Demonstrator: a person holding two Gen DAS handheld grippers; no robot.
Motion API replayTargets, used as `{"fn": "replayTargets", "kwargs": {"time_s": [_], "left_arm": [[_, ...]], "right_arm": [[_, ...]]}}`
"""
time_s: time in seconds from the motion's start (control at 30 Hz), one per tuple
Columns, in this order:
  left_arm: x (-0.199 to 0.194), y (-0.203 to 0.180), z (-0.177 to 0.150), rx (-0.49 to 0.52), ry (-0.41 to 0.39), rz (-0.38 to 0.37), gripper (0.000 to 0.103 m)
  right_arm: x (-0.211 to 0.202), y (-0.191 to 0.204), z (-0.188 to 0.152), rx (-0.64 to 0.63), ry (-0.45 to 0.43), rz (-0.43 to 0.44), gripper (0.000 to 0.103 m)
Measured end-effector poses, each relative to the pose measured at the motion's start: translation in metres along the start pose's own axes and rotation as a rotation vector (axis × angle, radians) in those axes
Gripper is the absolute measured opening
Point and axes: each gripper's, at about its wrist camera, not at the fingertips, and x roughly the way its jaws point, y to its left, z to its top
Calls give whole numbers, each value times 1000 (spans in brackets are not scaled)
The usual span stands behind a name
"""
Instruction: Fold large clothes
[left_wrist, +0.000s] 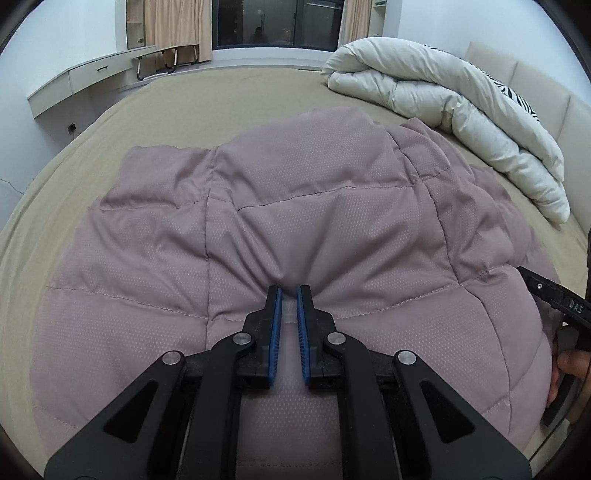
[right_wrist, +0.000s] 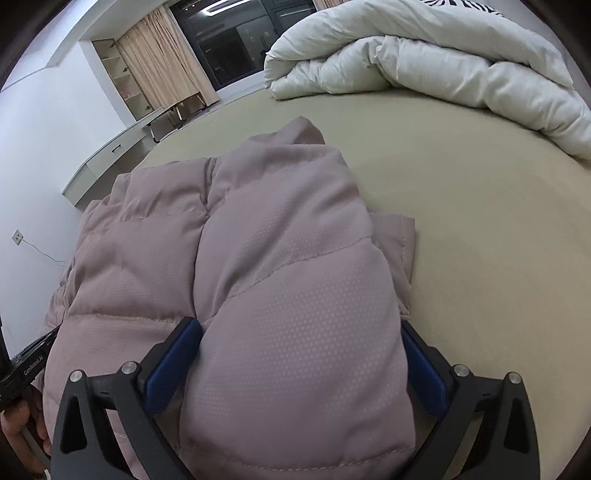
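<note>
A large dusty-pink quilted puffer jacket (left_wrist: 280, 221) lies spread on the bed. My left gripper (left_wrist: 289, 291) is shut on a pinch of its near edge; the fabric puckers toward the blue pads (left_wrist: 275, 332). In the right wrist view the jacket (right_wrist: 288, 295) is bunched in a thick fold. My right gripper (right_wrist: 301, 328) is open wide, its blue pads (right_wrist: 173, 354) standing on either side of that puffy fold without squeezing it. The right gripper's black body (left_wrist: 554, 299) shows at the right edge of the left wrist view.
The bed has a khaki sheet (right_wrist: 461, 206). A rolled white duvet (left_wrist: 461, 110) lies along the headboard side, also in the right wrist view (right_wrist: 424, 59). A grey desk (left_wrist: 81, 77) and a dark window (left_wrist: 273, 22) stand beyond the bed.
</note>
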Motion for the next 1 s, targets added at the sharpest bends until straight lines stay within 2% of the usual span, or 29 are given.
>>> {"fn": "replayTargets", "kwargs": {"time_s": [0.1,0.17,0.2,0.3,0.33,0.37,0.43,0.5,0.53,0.63,0.7,0.83,0.9,0.93,1.0], "left_arm": [[-5,8,9,-36,20,-18,9],[-25,19,17,-96,26,-36,9],[-40,24,21,-113,9,-34,9],[-72,38,19,-120,-77,40,9],[-74,43,20,-120,-78,58,9],[-68,48,20,-122,-52,79,9],[-47,59,17,-140,32,67,9],[-38,60,13,-118,28,71,9],[-37,54,11,-79,19,96,9],[-30,47,9,-38,13,117,9],[-24,53,10,-61,17,86,8],[-29,67,16,-103,42,35,9],[-57,85,19,-186,35,-14,9],[-72,93,22,-212,8,-15,9],[-108,120,19,-260,-70,22,9]], "right_arm": [[-6,3,5,6,16,-3,103],[-25,8,13,20,10,-47,98],[-42,12,16,32,-32,-66,91],[-89,38,20,-16,-180,-53,91],[-93,48,21,-60,-188,-36,91],[-92,60,22,-107,-177,-18,91],[-74,79,23,-188,-114,12,91],[-31,82,20,-194,35,-12,92],[-20,81,10,-191,61,-17,95],[-9,86,-2,-288,-15,-53,99],[-9,90,-8,-308,-27,-72,99],[-10,87,-5,-304,-9,-54,99],[-20,87,6,-284,36,-38,99],[-29,83,11,-264,42,-20,98],[-56,69,17,-204,-12,37,99]]}}
